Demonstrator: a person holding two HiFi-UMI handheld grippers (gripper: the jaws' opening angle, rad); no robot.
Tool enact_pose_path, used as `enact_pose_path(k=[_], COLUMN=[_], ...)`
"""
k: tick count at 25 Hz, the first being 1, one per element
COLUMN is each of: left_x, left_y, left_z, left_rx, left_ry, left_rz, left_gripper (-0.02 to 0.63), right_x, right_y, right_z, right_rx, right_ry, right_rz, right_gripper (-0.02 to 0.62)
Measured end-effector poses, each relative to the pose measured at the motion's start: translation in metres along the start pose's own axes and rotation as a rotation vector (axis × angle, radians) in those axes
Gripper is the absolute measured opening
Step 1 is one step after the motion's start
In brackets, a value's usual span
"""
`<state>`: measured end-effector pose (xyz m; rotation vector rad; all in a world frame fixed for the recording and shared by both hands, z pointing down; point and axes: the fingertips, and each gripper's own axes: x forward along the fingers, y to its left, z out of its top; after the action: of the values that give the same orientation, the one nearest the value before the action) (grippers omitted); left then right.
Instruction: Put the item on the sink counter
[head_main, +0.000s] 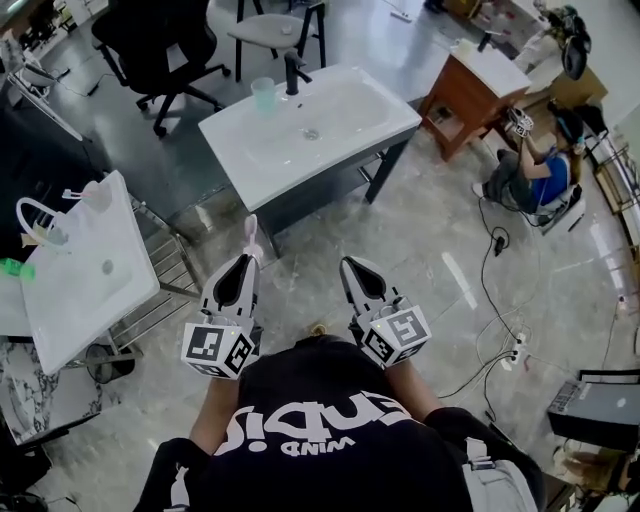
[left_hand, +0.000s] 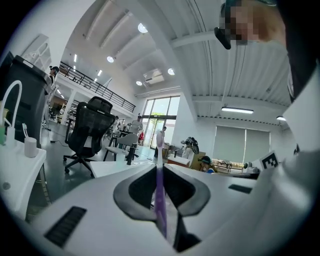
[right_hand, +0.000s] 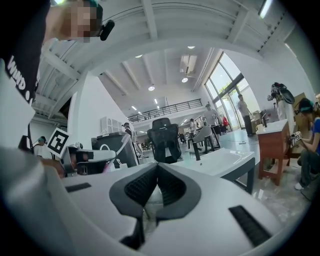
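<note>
Head view: left gripper (head_main: 247, 260) pinches a purple toothbrush (head_main: 250, 233), right gripper (head_main: 348, 263) pressed together, empty. Carrying step; next, advance to the sink counter (head_main: 240, 150) at twelve o'clock.

Floor (head_main: 440, 240) read as glossy marbled stone tile with strong reflections. Sink counter (head_main: 240, 150), upper centre, looked smooth, glossy white and ceramic-like. Cup (head_main: 263, 95) on it was translucent pale green plastic. Cabinet (head_main: 455, 100), upper right, was brown wood. Left gripper (left_hand: 159, 167) and right gripper (right_hand: 157, 166) had matt white plastic shells and dark ribbed pads. Toothbrush (left_hand: 160, 200) handle was translucent purple plastic.
</note>
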<state>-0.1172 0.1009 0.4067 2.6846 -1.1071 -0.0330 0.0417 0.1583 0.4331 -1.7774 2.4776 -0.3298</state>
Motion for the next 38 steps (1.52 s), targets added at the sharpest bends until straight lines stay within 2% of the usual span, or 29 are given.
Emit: enact_pose_path(k=[11,17,23,30,38], left_x=[0.038,0.056,0.090,0.142,0.198], left_y=[0.003,0.021,0.035,0.071,0.126], left_z=[-0.001,0.001,0.000,0.006,0.024], left_rx=[-0.004,-0.002,-0.004,-0.032,-0.043], left_ry=[-0.005,0.004,0.014,0.010,0.020], left_rz=[0.075,0.085,0.074,0.076,0.087], left_gripper=[0.054,0.054,0.054,0.054,0.054], right_x=[0.027,0.049,0.069,0.119,0.194], right_y=[-0.041,-0.050,-0.078,-0.109,-0.134], right_z=[0.003,0.006,0.007,0.012,0.038], right_rx=[0.010,0.015,0.028,0.025,-0.012], right_ry=[0.024,0.021,0.020,0.035,0.032], right_rz=[0.065,0.066,0.035,0.027,0.044], right_gripper=[0.018,0.018,0.018,0.018,0.018])
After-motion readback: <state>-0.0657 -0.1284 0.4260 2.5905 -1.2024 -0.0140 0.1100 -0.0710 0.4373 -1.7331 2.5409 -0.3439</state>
